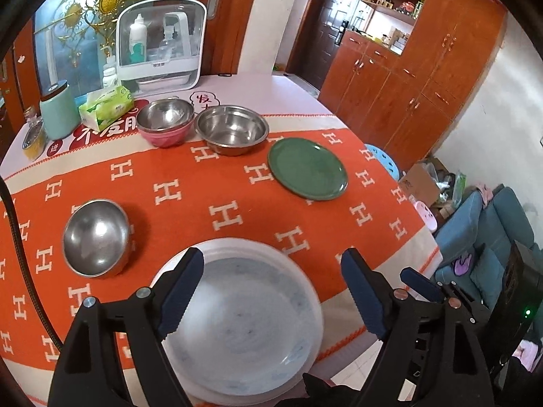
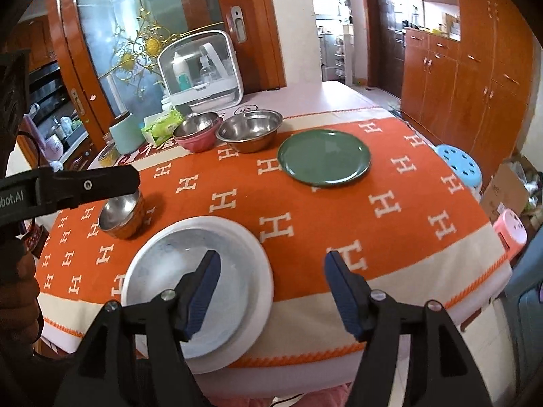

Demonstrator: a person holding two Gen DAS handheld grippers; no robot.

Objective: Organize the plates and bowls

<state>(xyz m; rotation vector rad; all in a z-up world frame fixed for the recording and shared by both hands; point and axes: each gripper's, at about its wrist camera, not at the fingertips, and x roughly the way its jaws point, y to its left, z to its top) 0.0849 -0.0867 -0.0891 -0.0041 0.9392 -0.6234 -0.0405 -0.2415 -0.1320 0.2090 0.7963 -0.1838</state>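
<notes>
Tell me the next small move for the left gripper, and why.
Probably lower the left gripper onto the near rim of the white plate and close. Its jaws are open and empty right above that plate, and the green plate sits apart, so the two plates are not yet stacked.

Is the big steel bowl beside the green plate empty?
Empty: the big steel bowl stands upright, and both views show only its bare shiny bottom.

A table (image 1: 298, 84) carried an orange cloth (image 1: 217, 183) patterned with white H shapes. On the cloth lay 1 white plate (image 1: 244, 322) at the near edge, 1 green plate (image 1: 307, 168), 1 small steel bowl (image 1: 96, 237), a wide steel bowl (image 1: 231, 129) and a pink bowl (image 1: 165, 138) holding a steel one.
</notes>
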